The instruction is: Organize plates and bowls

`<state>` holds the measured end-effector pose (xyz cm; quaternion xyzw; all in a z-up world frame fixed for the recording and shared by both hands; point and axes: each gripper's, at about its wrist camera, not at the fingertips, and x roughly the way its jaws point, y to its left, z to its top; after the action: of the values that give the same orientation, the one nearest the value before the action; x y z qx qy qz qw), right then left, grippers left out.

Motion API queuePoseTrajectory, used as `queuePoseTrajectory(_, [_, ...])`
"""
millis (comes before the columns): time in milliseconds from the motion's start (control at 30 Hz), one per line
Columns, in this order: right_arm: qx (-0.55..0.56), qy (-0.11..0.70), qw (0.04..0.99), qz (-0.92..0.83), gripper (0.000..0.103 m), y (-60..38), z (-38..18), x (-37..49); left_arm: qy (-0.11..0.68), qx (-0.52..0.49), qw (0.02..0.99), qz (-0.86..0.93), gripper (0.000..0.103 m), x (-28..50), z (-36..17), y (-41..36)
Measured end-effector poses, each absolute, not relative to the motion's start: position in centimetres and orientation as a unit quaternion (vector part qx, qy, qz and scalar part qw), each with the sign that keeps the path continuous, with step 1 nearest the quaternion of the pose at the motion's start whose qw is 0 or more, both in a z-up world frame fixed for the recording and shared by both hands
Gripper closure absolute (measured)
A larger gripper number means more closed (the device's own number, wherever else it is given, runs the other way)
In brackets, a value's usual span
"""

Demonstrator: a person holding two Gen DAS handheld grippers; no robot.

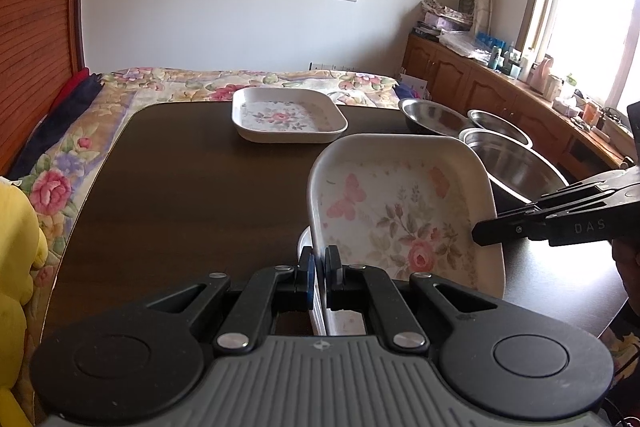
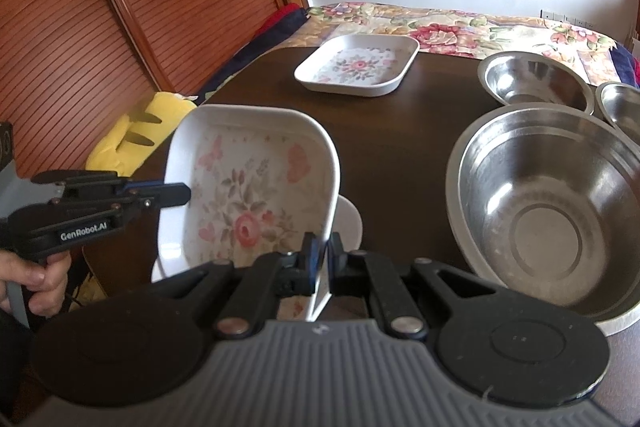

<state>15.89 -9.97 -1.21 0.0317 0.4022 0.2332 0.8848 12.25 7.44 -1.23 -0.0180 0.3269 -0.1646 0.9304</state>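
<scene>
Item: square floral plate (image 1: pixel 404 223), white, rounded corners, raised rim. Position: lower centre of both views, lifted and tilted on edge above another white dish (image 2: pixel 348 223) that shows only as a sliver beneath it.

Hold: left gripper (image 1: pixel 319 267) pinches the plate's left rim, jaws narrow with the rim between the pads; right gripper (image 2: pixel 323 259) clamps the opposite rim the same way. Each gripper also shows side-on in the other's view, tip against the plate edge.

Handling, judged: stiff, light, likely melamine or glazed ware; smooth rim, so liable to slip in a thin pinch. Best taken at mid-rim on opposite sides, as here. Would chip or crack if dropped on the table (image 1: pixel 180 187).

Other stock: second floral plate (image 1: pixel 288 115), flat on the table, upper centre. Three steel bowls, right side: large bowl (image 2: pixel 548 211), medium bowl (image 2: pixel 536 79) behind it, small bowl (image 2: pixel 622 107) at the right edge. These look light, rigid, slippery.

Writing: "GenRobot.AI" on the left gripper's arm, lower left of the right view; "DAS" on the right gripper's arm, right edge of the left view. Plates carry no readable text.
</scene>
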Motion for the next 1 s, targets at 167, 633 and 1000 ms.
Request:
queuePoseTrajectory(167, [0.026, 0.403, 0.886, 0.230, 0.095, -9.9, -1.5, 15.9, 0.331, -0.016, 0.929, -0.163, 0.070, 12.6, -1.5, 7.2])
queuePoseTrajectory(633, [0.010, 0.403, 0.887, 0.225, 0.092, -9.4, -2.4, 15.8, 0.338, -0.008, 0.928, -0.157, 0.069, 13.1, -2.3, 7.0])
queuePoseTrajectory(1000, [-0.002, 0.386, 0.896, 0.220, 0.090, -9.5, -1.6, 15.4, 0.329, -0.008, 0.931, -0.155, 0.068, 13.0, -2.0, 7.2])
